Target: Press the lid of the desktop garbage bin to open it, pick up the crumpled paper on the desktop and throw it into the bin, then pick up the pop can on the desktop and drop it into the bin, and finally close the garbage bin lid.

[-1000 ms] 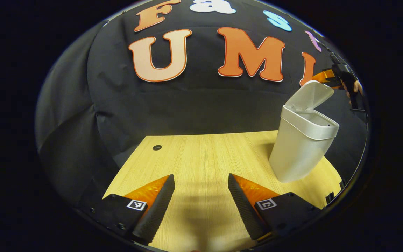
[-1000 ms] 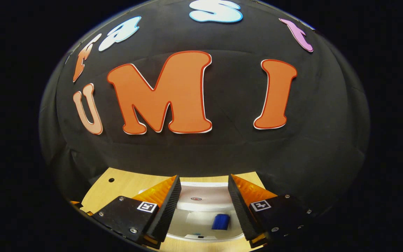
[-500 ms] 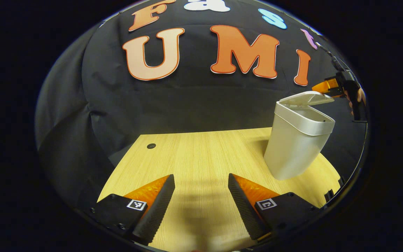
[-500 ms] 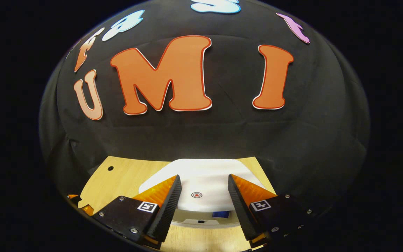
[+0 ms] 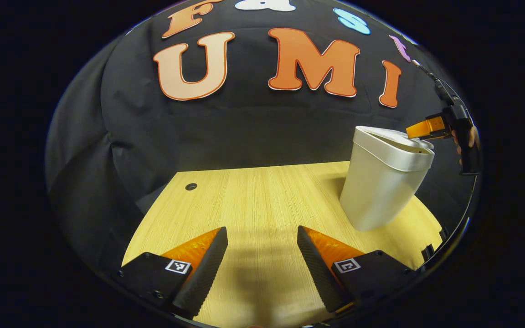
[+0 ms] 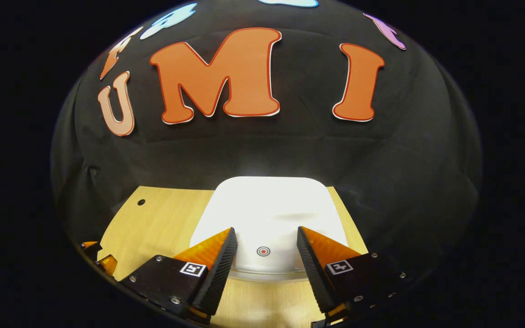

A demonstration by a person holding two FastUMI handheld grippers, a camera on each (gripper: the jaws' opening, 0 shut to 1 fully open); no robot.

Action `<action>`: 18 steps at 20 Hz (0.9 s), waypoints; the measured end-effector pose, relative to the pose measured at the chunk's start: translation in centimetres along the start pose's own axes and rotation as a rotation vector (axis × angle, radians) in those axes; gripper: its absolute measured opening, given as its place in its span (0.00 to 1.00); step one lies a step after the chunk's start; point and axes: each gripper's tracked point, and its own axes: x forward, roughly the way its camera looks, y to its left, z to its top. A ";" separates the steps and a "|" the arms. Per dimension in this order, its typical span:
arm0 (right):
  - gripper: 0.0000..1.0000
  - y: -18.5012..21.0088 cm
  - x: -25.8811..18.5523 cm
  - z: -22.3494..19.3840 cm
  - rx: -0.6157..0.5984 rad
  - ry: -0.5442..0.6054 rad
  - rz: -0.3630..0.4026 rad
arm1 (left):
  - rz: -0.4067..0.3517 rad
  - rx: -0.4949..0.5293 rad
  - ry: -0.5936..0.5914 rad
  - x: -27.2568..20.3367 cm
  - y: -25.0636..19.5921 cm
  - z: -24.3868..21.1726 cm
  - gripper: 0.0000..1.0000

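The garbage bin [image 5: 383, 182] stands near the desk's [image 5: 262, 205] right edge, lid [image 6: 269, 214] down (contents hidden); right gripper [image 6: 266, 239] spread wide over it, left gripper [image 5: 262, 237] wide, empty.

Beyond the left gripper [image 5: 262, 264], the right gripper [image 5: 419, 130] partly covers the bin [image 5: 378, 187]'s lid [image 5: 392, 136]; contact cannot be judged. The hand [image 5: 465, 141] holding it is cut off at the edge. The right gripper's fingers [image 6: 219, 259] hide the lid's near corners.
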 end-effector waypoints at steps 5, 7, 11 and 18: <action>0.81 0.1 0.2 -0.7 0.002 -0.011 -0.015 | -0.006 -0.004 0.019 0.4 0.3 -0.4 0.98; 0.82 0.2 0.2 -0.9 0.001 -0.022 -0.027 | -0.014 -0.006 0.027 0.6 0.1 -0.5 0.99; 0.82 0.4 0.1 -1.0 0.005 -0.082 -0.045 | -0.030 0.008 0.031 0.8 0.0 -0.5 0.98; 0.72 0.6 -0.2 -1.6 0.010 -0.153 -0.043 | -0.051 0.021 0.048 1.1 -0.2 -0.6 0.98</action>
